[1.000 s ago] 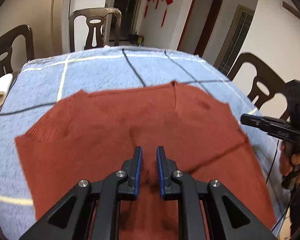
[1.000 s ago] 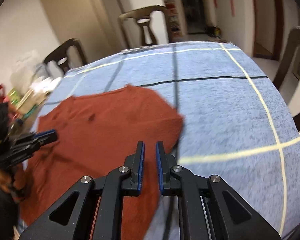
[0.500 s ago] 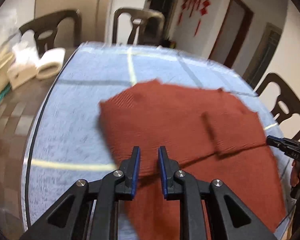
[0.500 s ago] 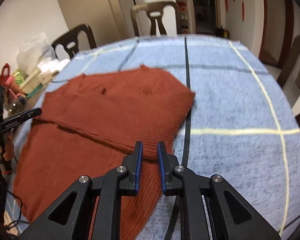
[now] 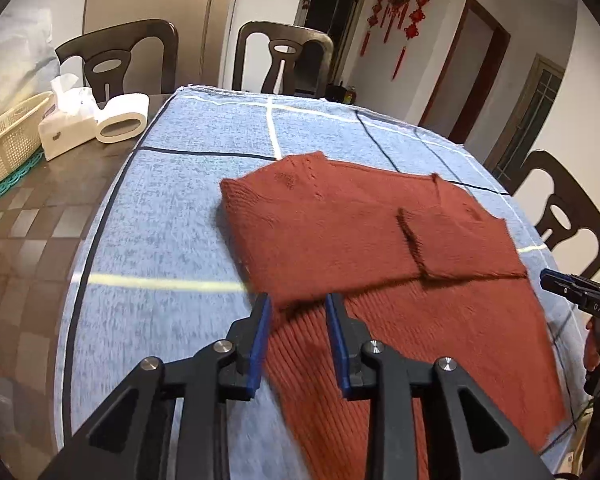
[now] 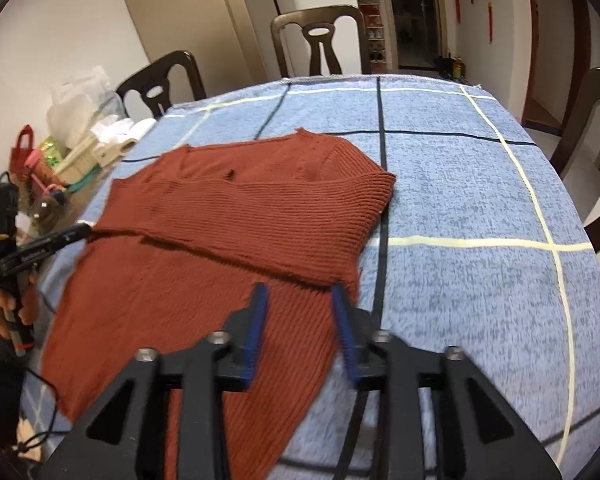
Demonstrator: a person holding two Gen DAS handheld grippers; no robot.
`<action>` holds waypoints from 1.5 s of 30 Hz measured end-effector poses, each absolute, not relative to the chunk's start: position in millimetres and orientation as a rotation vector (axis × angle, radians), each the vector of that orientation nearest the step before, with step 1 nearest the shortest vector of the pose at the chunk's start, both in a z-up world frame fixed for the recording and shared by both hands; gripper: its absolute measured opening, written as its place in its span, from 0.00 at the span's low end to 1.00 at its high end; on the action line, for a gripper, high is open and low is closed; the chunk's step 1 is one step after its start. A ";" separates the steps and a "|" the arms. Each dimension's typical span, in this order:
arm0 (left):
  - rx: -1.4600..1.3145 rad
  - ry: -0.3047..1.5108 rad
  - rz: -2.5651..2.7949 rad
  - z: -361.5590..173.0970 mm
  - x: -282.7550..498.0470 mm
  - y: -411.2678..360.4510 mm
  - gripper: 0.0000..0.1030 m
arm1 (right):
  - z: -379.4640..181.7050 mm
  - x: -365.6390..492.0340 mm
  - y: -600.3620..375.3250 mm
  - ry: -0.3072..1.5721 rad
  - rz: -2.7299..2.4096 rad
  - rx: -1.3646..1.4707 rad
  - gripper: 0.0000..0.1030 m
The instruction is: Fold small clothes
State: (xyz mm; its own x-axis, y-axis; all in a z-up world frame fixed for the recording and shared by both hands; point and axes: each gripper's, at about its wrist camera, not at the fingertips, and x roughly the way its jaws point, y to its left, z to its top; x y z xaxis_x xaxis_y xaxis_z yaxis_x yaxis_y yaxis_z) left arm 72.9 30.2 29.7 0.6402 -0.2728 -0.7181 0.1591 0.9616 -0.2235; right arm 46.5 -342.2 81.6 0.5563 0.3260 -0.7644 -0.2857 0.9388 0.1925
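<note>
A rust-red knitted sweater (image 5: 340, 232) lies flat on the blue checked cloth (image 5: 172, 208), both sleeves folded across its body. My left gripper (image 5: 296, 304) hovers at the lower edge of the folded left sleeve. Its jaws are opening, with the sleeve's edge lying loose between them and the pads off the knit. My right gripper (image 6: 298, 292) stands the same way over the folded right sleeve (image 6: 300, 224), jaws opening, cuff edge between them and not pinched. Each gripper shows in the other's view: the right gripper (image 5: 572, 292) and the left gripper (image 6: 40, 248).
Dark wooden chairs (image 5: 284, 56) ring the table. On the bare tabletop to the left stand a tissue box (image 5: 66, 120), a paper roll (image 5: 122, 120) and a cream basket (image 5: 8, 140). Bags and a bottle (image 6: 48, 208) crowd that same side. Blue cloth (image 6: 480, 200) stretches right of the sweater.
Both pairs of jaws were nearly shut and have spread apart. The left sleeve went from spread out to folded over the body; the right sleeve now lies folded too.
</note>
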 end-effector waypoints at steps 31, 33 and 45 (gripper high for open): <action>-0.388 0.893 -0.369 4.6 -53.3 23.8 0.44 | 43.9 -55.2 -341.9 1.069 0.597 0.410 0.39; -0.408 0.900 -0.380 4.1 -53.3 24.0 0.44 | 44.1 -55.1 -339.9 1.069 0.591 0.400 0.30; -0.354 0.792 -0.412 53.2 -44.1 21.1 0.07 | 77.8 -51.2 -352.5 0.924 0.624 0.459 0.08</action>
